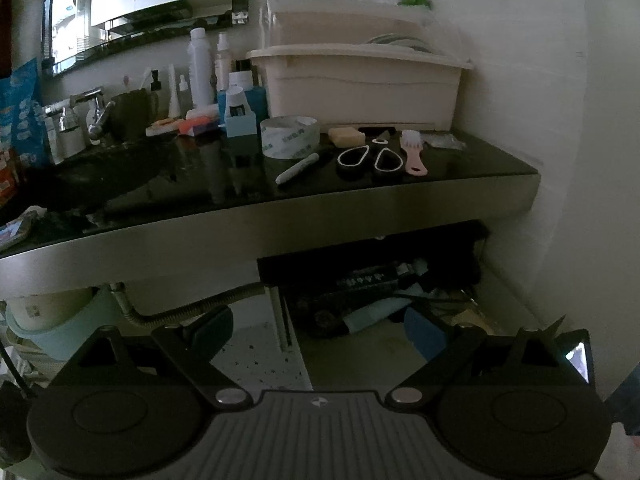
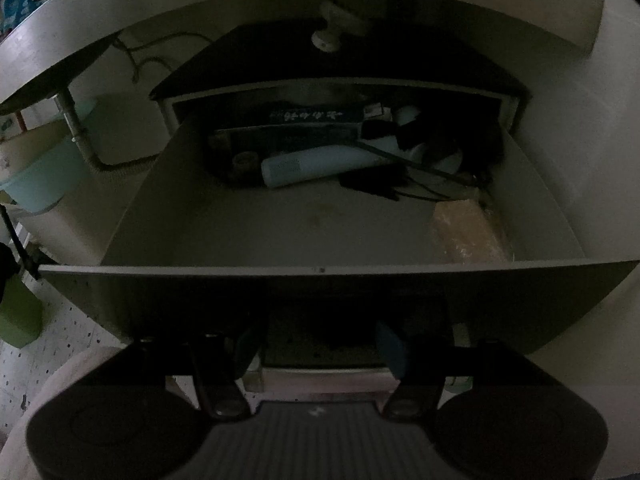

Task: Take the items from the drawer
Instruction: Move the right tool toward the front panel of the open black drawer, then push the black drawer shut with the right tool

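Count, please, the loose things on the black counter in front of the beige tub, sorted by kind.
Tape roll: 1
Soap bar: 1
White pen-like stick: 1
Scissors: 1
Pink brush: 1
Total: 5

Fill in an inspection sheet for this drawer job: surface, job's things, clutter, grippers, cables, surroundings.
Surface: dark counter, crowded.
Job's things: drawer pulled open; pale tube, dark boxes and tan block lie inside.
Clutter: tape roll, scissors, pink brush, white pen, bottles, beige bin on the counter.
Grippers: left hand-held gripper open, empty; right hand-held gripper open, empty, in front of the drawer.
Cables: dark cords in the drawer; metal hose below the counter.
Surroundings: mirror, tap, speckled floor.
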A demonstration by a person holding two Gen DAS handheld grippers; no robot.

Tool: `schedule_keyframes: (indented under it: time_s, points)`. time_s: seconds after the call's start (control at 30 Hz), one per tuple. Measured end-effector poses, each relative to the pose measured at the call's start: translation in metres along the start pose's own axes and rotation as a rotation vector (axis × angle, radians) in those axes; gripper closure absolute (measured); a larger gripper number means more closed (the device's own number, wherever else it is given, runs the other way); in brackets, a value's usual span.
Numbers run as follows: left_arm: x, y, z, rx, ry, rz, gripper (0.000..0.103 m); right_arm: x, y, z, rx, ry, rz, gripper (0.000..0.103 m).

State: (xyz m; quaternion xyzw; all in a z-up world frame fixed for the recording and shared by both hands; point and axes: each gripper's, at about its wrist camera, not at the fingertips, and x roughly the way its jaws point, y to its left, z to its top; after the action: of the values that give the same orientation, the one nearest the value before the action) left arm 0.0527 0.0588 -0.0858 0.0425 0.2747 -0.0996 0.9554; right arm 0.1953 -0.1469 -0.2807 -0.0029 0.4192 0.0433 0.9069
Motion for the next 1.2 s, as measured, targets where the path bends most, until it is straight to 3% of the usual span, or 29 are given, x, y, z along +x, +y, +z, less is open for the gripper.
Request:
schedule_keyframes:
  time_s: [0.27,0.63,1.2]
  points:
    - [0.001,0.0,0.0,-0.001,0.007,0.014,0.01,0.015,0.004,0.007,-0.008,-0.029,-0.014,0.04]
    - [0.004,0.005,0.005,-0.024,0.009,0.019,0.01,0.027,0.005,0.017,-0.013,0.01,-0.012,0.04]
    - [0.004,0.001,0.011,-0.014,0.005,0.021,0.01,0.028,0.009,0.012,-0.027,0.002,-0.031,0.041]
